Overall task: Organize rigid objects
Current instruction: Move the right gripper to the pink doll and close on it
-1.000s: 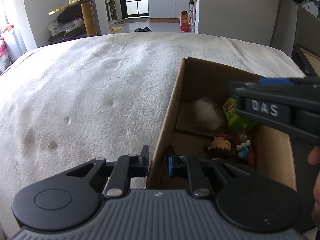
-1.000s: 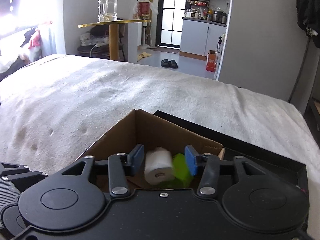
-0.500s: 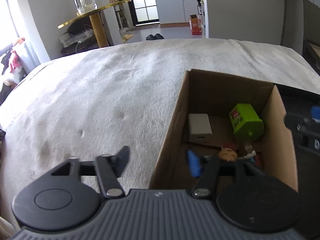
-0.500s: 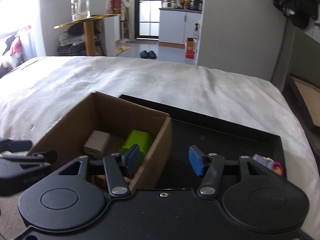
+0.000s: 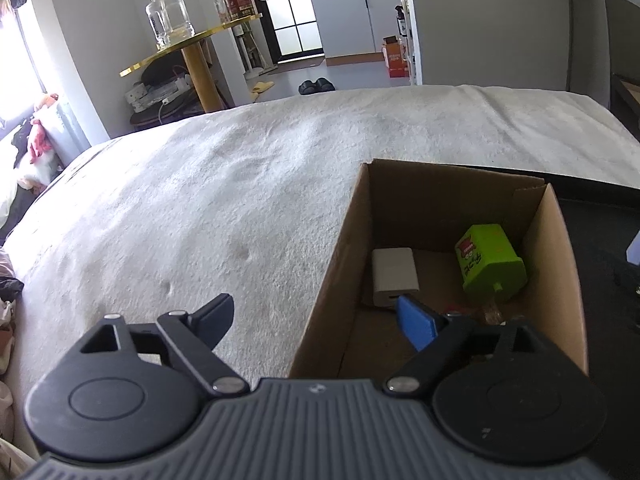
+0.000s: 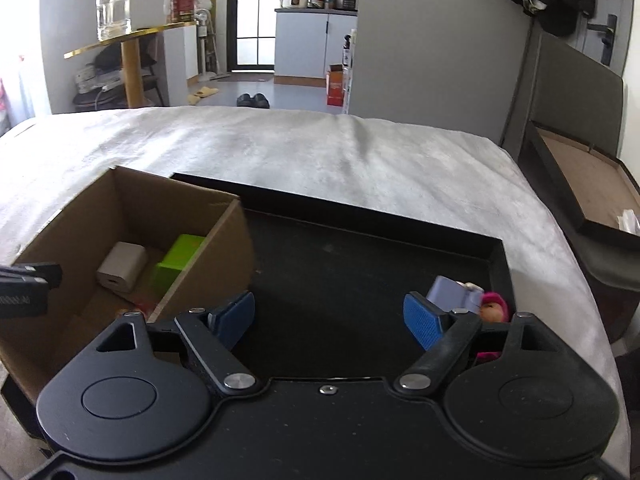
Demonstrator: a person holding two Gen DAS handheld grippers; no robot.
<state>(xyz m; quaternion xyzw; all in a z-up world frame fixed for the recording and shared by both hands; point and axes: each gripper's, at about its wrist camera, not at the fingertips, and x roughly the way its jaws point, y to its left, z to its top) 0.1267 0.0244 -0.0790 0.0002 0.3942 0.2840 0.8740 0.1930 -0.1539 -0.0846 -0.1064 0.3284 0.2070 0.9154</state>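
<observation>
Left gripper (image 5: 316, 320) spread astride cardboard box (image 5: 340, 264) wall, right gripper (image 6: 329, 316) spread over black tray (image 6: 360, 264), green block (image 5: 490, 266) label unreadable.

Green block (image 5: 490, 265) — tilted in box (image 5: 554, 280)

You see a big bed (image 6: 360, 152) with a fluffy white blanket (image 5: 200, 220) on it. A brown cardboard box (image 5: 348, 264) sits on the blanket. Right beside the box lies a flat black tray (image 6: 360, 264), touching it.
</observation>
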